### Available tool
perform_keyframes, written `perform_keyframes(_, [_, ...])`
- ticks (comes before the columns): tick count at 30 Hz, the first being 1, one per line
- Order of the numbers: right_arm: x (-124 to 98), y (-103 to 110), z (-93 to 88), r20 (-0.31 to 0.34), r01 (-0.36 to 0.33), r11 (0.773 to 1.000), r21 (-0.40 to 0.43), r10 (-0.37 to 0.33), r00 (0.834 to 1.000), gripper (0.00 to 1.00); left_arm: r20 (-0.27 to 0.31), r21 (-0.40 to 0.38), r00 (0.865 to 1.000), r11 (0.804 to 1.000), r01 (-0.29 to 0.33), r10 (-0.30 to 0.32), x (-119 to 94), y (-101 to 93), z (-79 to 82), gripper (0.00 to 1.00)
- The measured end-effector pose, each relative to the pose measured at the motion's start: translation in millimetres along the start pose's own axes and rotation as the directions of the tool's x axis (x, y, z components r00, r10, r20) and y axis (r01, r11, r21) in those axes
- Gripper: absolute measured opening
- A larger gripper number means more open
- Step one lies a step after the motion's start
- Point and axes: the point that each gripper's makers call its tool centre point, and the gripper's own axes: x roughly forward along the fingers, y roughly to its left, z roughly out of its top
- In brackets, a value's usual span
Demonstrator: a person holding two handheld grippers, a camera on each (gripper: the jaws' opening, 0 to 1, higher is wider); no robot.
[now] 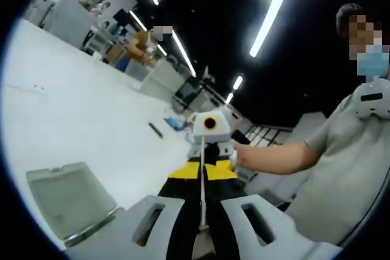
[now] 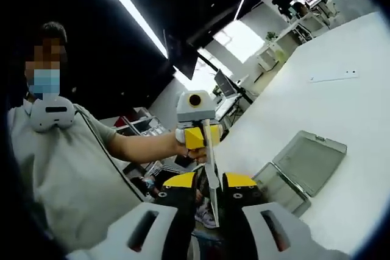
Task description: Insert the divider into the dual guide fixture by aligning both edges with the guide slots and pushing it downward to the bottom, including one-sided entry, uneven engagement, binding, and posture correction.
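The divider (image 1: 202,193) is a thin pale plate seen edge-on, held in the air between the two grippers, which face each other. My left gripper (image 1: 202,173), black jaws with yellow tips, is shut on one end of it. In the left gripper view the right gripper (image 1: 210,144) grips the far end. In the right gripper view the divider (image 2: 211,172) runs up from my right gripper (image 2: 210,182), which is shut on it, to the left gripper (image 2: 196,132). A grey translucent fixture box (image 1: 70,202) (image 2: 304,168) lies open on the white table, apart from the divider.
The white table (image 1: 79,120) (image 2: 329,108) stretches wide around the box. A small dark object (image 1: 155,130) and a flat white strip (image 2: 332,77) lie on it farther off. A person in a grey shirt (image 1: 347,168) (image 2: 67,175) stands close, forearm extended.
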Motion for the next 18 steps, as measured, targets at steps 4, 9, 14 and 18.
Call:
perform_keyframes(4, [1.2,1.3,1.9,0.011,-0.010,1.000,0.007,0.010,1.000,0.09,-0.003,-0.001,1.000,1.000,0.005,-0.005,0.5,-1.2,-1.0,0.00])
perform_keyframes(9, [2.7,1.7,1.7,0.009,-0.013,1.000,0.005,0.013,1.000,0.04,0.001,-0.002,1.000,1.000,0.011,-0.011,0.4,-3.4,-1.4,0.00])
perform_keyframes(14, [3.3,-0.1,0.5,0.012,-0.009,1.000,0.012,0.009,1.000,0.04,0.007,-0.003,1.000,1.000,0.011,-0.011,-1.7,-2.8,-1.7,0.00])
perform_keyframes(18, [5.1,-0.4,-2.9,0.005,-0.009,1.000,0.015,0.009,1.000,0.03,0.011,-0.008,1.000,1.000,0.012,-0.012,-4.3,-2.4,-2.4,0.00])
